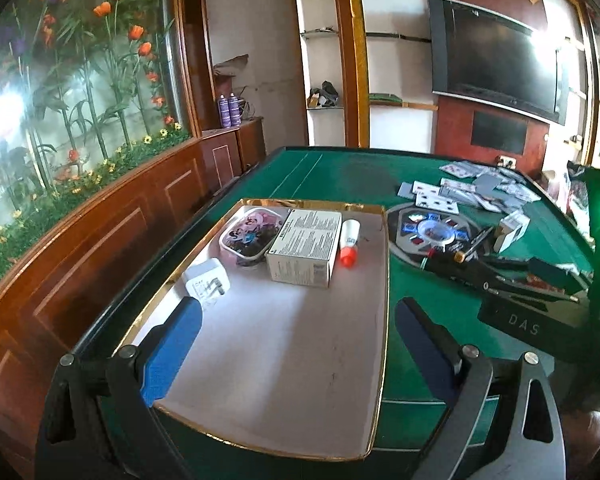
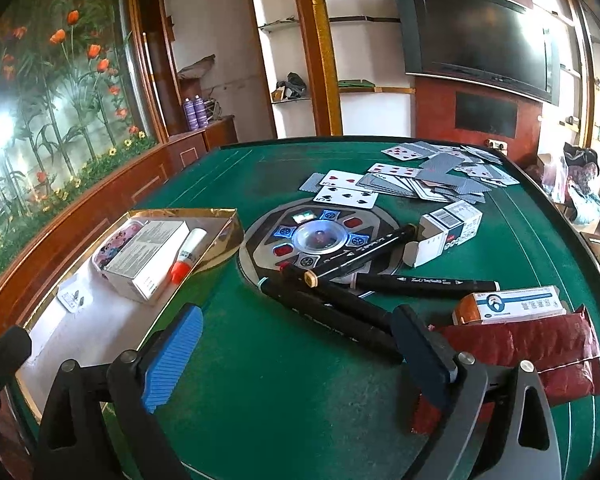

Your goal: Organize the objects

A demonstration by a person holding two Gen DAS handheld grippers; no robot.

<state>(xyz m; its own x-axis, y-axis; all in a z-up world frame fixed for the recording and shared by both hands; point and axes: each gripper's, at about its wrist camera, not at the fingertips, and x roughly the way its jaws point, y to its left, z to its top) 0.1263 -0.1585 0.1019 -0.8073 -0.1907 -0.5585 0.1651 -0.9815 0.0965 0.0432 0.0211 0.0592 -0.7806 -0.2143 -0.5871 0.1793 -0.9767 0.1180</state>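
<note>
Both our grippers sit with fingers spread and nothing between them. Our left gripper (image 1: pixel 296 356) hovers over the gold-rimmed tray (image 1: pixel 384 320); beyond its fingertips, from left, we see a white charger (image 1: pixel 206 280), a patterned case (image 1: pixel 248 236), a white box (image 1: pixel 304 246) and a glue stick (image 1: pixel 349 242). Ahead of our right gripper (image 2: pixel 296 360), 3 black markers (image 2: pixel 364 276) lie on the green table (image 2: pixel 284 392), a maroon pouch (image 2: pixel 540 356) touching the right finger.
</note>
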